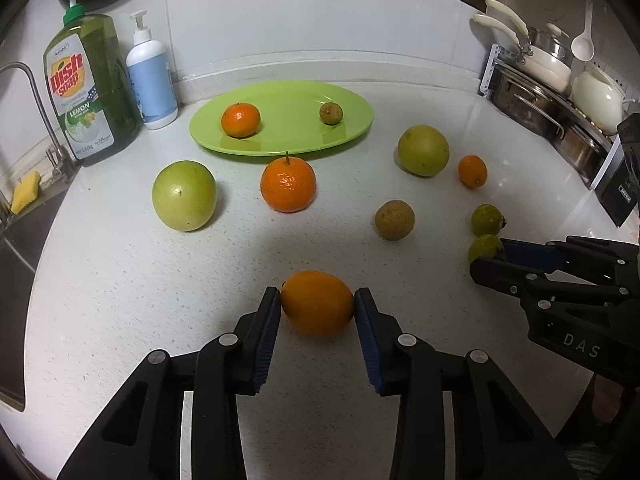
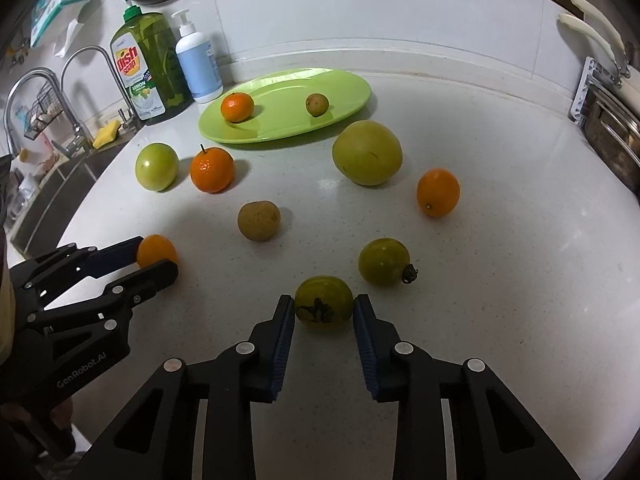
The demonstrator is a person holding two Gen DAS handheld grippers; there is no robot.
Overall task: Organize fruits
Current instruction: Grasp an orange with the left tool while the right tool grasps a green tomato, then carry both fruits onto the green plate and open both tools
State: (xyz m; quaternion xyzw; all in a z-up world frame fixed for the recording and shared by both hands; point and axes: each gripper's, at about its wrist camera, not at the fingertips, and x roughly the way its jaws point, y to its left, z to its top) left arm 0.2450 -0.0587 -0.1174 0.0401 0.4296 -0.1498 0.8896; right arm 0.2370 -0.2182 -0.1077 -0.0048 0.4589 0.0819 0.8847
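Observation:
My left gripper (image 1: 317, 304) is shut on an orange kumquat-like fruit (image 1: 317, 303) resting on the white counter; it also shows in the right wrist view (image 2: 154, 249). My right gripper (image 2: 324, 307) is shut on a small green fruit (image 2: 324, 299) on the counter, also visible in the left wrist view (image 1: 484, 247). A green plate (image 1: 288, 96) at the back holds a mandarin (image 1: 240, 120) and a small brown-green fruit (image 1: 331, 113). Loose on the counter lie two big green fruits (image 1: 185, 195) (image 1: 423, 150), a stemmed mandarin (image 1: 288, 184), a brown fruit (image 1: 394, 219), a small orange (image 1: 472, 171) and another green fruit (image 2: 384, 261).
A dish soap bottle (image 1: 90, 88) and a white pump bottle (image 1: 151, 76) stand at the back left by the sink and tap (image 1: 36, 92). A yellow sponge (image 1: 25, 191) lies by the sink. Pots on a rack (image 1: 552, 80) stand at the back right.

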